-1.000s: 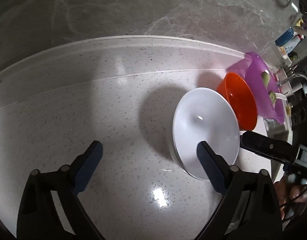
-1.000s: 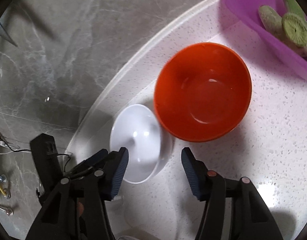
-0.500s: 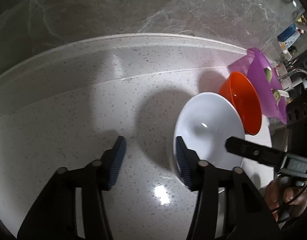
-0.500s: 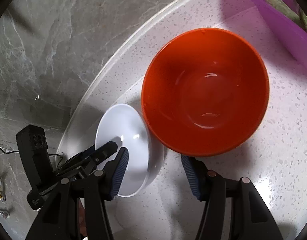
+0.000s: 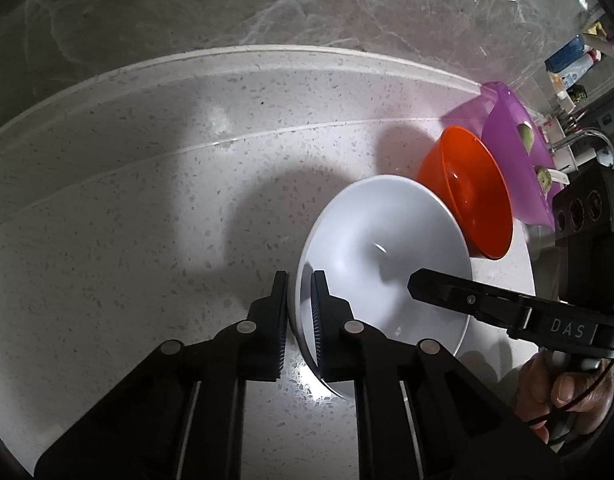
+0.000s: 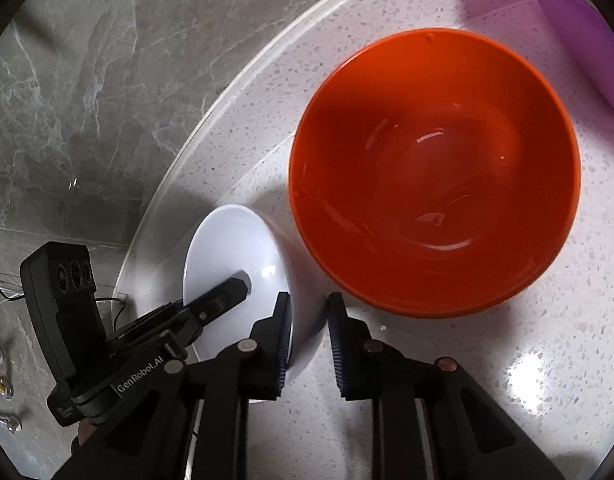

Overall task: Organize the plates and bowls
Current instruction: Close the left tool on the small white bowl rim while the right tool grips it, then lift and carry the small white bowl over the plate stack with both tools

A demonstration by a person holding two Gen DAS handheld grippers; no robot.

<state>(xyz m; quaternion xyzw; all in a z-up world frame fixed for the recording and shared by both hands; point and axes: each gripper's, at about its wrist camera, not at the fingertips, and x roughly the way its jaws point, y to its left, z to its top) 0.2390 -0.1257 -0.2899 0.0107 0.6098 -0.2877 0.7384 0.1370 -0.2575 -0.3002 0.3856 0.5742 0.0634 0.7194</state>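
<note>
Gripping opposite rims of the white bowl (image 5: 371,240) (jaws just closed), the left tongs (image 5: 299,312) and right tongs (image 6: 309,320) are pinching it beside the orange bowl (image 6: 435,168) on the speckled surface (image 5: 147,220).

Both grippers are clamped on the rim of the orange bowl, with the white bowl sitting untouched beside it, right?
Not quite: the bowls are swapped. The left wrist view shows the left gripper pinching the white bowl at its rim, and the right wrist view shows the right gripper on that same bowl. The orange bowl sits untouched beside it.
</note>
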